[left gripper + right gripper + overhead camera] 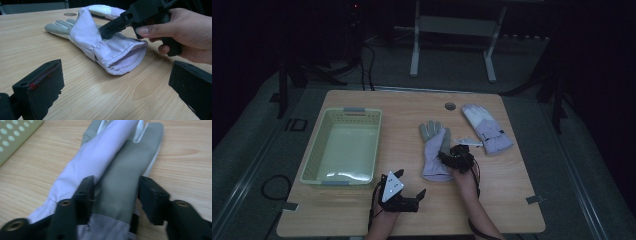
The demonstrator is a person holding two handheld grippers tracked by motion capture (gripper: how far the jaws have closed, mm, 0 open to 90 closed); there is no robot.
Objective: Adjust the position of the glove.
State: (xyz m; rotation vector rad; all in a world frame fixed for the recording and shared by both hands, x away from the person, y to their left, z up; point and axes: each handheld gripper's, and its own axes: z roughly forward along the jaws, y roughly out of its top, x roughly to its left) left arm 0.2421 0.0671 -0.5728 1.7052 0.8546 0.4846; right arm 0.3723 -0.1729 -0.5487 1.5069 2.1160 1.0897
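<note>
Lilac-and-grey fabric glove [435, 152] lay flat mid-table on the light wooden table [492, 200], right of the pale green plastic basket [343, 146]. Right gripper [115, 195] straddled its cuff end, jaws parted, not pinching. Left gripper [406, 192] hovered near, jaws spread, empty.

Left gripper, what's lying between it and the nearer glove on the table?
Nothing: the left gripper view shows bare wooden table between the left gripper and the glove. The high view shows that same bare gap.
</note>
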